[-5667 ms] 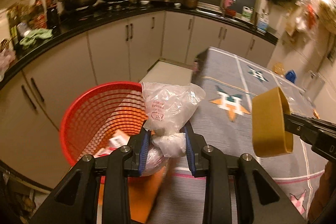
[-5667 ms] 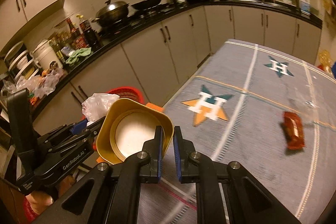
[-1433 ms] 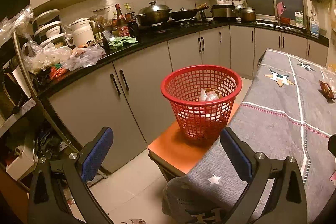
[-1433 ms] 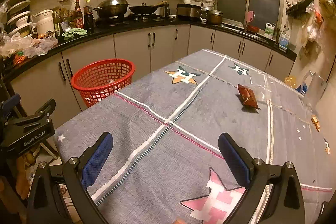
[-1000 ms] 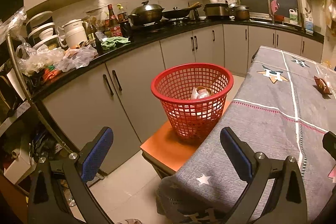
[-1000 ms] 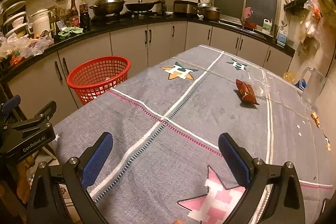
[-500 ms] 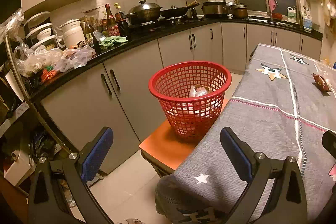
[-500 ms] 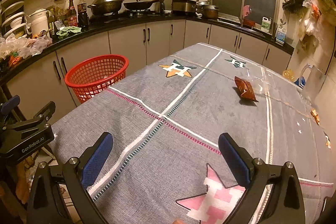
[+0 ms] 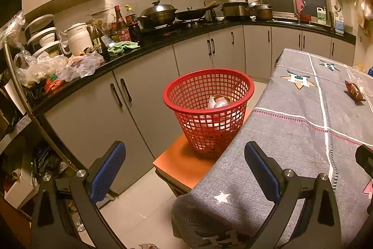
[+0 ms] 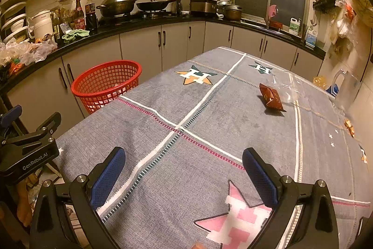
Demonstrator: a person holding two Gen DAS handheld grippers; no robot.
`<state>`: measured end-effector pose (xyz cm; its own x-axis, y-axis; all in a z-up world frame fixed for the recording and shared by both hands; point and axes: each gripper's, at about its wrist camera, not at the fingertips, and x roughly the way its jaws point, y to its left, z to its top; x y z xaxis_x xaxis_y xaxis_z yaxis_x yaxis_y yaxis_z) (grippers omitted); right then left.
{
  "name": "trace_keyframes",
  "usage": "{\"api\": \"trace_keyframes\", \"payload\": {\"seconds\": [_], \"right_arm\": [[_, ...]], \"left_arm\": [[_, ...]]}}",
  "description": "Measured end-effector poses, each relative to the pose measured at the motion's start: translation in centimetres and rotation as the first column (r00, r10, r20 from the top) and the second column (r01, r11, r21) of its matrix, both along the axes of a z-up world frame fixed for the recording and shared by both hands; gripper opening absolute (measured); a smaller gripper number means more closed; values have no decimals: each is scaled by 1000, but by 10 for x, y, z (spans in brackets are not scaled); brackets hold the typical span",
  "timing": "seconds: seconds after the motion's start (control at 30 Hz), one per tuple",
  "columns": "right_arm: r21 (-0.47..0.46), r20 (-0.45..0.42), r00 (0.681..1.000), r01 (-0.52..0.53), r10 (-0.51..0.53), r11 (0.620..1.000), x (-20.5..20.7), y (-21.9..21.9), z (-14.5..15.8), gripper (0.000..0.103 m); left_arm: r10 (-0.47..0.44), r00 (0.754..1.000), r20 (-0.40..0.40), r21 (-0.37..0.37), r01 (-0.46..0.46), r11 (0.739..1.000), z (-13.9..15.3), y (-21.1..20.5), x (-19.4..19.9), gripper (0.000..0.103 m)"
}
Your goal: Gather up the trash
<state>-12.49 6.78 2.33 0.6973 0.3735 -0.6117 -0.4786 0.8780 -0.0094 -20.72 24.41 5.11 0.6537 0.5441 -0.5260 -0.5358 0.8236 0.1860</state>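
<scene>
Trash basket (image 10: 106, 83) red, off table's (image 10: 186, 144) left edge, partly filled. Left tongs (image 9: 184, 176) spread, empty, facing basket. Right tongs (image 10: 184, 179) spread, empty, nearer brown wrapper (image 10: 271, 98), which lies ahead-right, well apart, long axis slanting away leftward.

You face a black worktop (image 9: 144, 48) carrying a lidded wok (image 9: 157, 13), sauce bottles (image 9: 122, 25) and a green cloth (image 9: 122, 46).

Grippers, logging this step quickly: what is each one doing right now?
Left gripper: open, holding nothing.
Right gripper: open, holding nothing.
</scene>
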Motion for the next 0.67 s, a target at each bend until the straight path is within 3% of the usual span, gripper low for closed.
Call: {"api": "trace_keyframes", "payload": {"seconds": [0.47,0.6,0.67], "right_arm": [[25,-5,1000,22,-22,999,1,-9,1,102],[46,-16,991,131,-131,990,16,-44,1,102],[51,-52,977,210,-207,976,29,-69,-3,102]], "left_arm": [[-21,1000,-4,11,21,1000,5,-4,4,101],[-105,994,-31,-48,104,993,12,-18,21,101],[-224,973,-48,-105,218,970,13,-38,39,101]]}}
